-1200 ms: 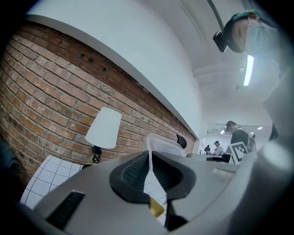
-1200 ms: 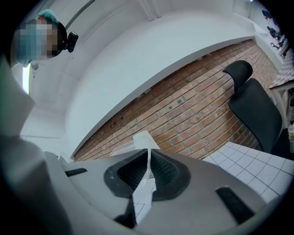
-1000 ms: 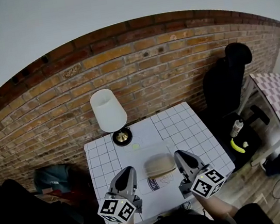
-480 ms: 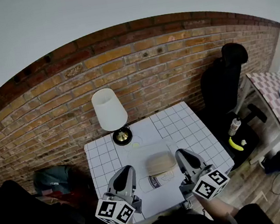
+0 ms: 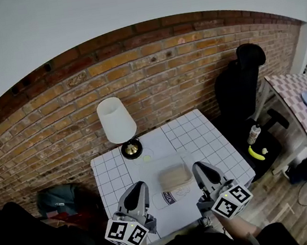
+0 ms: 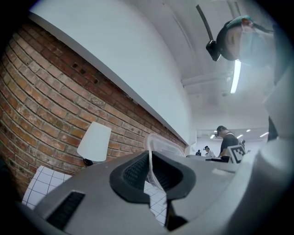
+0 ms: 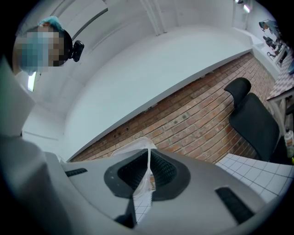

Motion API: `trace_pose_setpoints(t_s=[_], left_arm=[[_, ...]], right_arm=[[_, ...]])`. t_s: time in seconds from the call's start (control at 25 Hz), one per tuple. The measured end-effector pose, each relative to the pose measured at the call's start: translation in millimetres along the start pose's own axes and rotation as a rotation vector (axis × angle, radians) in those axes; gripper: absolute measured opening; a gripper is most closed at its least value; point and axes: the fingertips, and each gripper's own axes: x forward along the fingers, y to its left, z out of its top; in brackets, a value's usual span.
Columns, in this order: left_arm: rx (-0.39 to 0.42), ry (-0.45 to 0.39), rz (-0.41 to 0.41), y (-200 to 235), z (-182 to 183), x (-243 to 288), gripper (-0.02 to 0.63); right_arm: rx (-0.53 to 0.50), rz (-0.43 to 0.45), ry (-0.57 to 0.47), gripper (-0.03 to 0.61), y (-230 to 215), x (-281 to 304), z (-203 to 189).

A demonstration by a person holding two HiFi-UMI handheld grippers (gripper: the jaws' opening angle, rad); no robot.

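A clear plastic bag [image 5: 174,174] with something tan inside hangs between my two grippers, above a white gridded table [image 5: 201,135]. My left gripper [image 5: 136,193] is shut on the bag's left edge. In the left gripper view the clear plastic [image 6: 163,146] rises out from between the shut jaws of the left gripper [image 6: 149,160]. My right gripper [image 5: 200,172] is shut on the bag's right edge. In the right gripper view crinkled plastic [image 7: 131,148] sticks out past the closed right gripper [image 7: 148,165]. Both gripper views point up at the brick wall and ceiling.
A white-shaded lamp [image 5: 113,119] stands at the table's back left, also seen in the left gripper view [image 6: 94,142]. A black office chair [image 5: 240,89] stands to the right, with a bottle [image 5: 253,132] and a banana [image 5: 255,153] below it. A grey bag [image 5: 59,196] lies on the floor at the left.
Both grippers have tipped slightly upward with the bag still pinched between them; the lamp sits lower in the left gripper view. The bag stays over the table's middle.
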Motion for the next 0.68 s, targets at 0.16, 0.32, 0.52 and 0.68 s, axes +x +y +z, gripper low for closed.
trace_pose_setpoints(t_s=[0.16,0.32,0.52,0.68], left_arm=[[-0.003,-0.003,-0.003,-2.0,-0.2,0.4,0.028],[-0.003,-0.003,-0.003,-2.8,-0.2,0.0,0.028],[-0.005,0.0,0.003,-2.8,-2.7,1.6,0.029],[-0.009,0.005,0.008,-1.0,-6.5,3.7,0.028]], right_arm=[[0.0,-0.005,-0.003,0.017,-0.7,-2.3,0.8],[0.0,-0.006,-0.004,0.017,-0.8,-3.3,0.9],[0.003,-0.004,-0.001,0.017,-3.2,-2.7,0.9],[0.004,-0.002,0.002,0.017,-6.6,-1.5,-1.2]])
